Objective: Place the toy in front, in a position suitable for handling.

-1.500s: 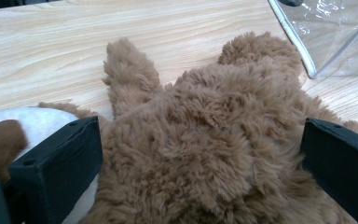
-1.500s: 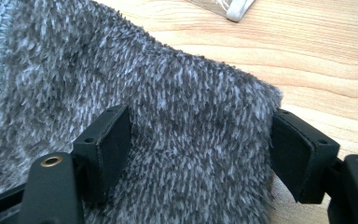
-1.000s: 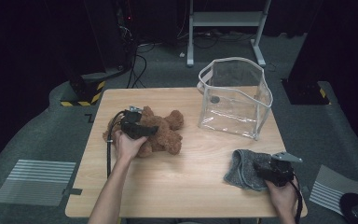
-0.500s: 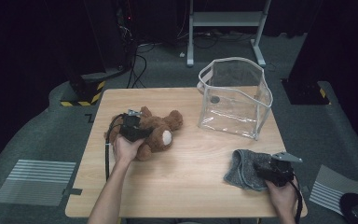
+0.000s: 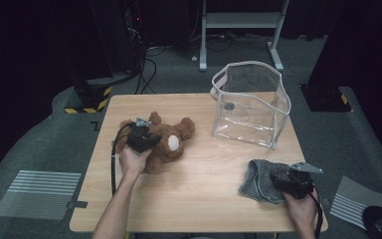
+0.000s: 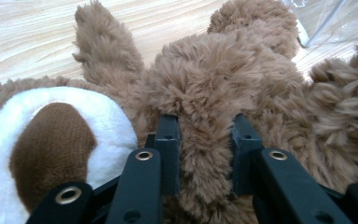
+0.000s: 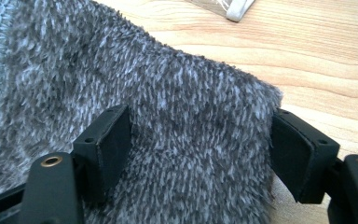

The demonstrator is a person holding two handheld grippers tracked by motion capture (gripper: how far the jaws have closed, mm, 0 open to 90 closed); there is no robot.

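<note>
The left hand-held gripper (image 6: 205, 135), its jaws having just been closing, is pinching a fold of the brown teddy bear (image 5: 166, 142) lying on the tabletop (image 5: 204, 184). The right hand-held gripper (image 7: 200, 149) is straddling the grey cloth (image 7: 121, 93), jaws wide.

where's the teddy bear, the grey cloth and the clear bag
teddy bear (image 5: 171, 144): high view, on its white muzzle
grey cloth (image 5: 258, 180): high view, on its left half
clear bag (image 5: 251, 102): high view, on its front wall
</note>
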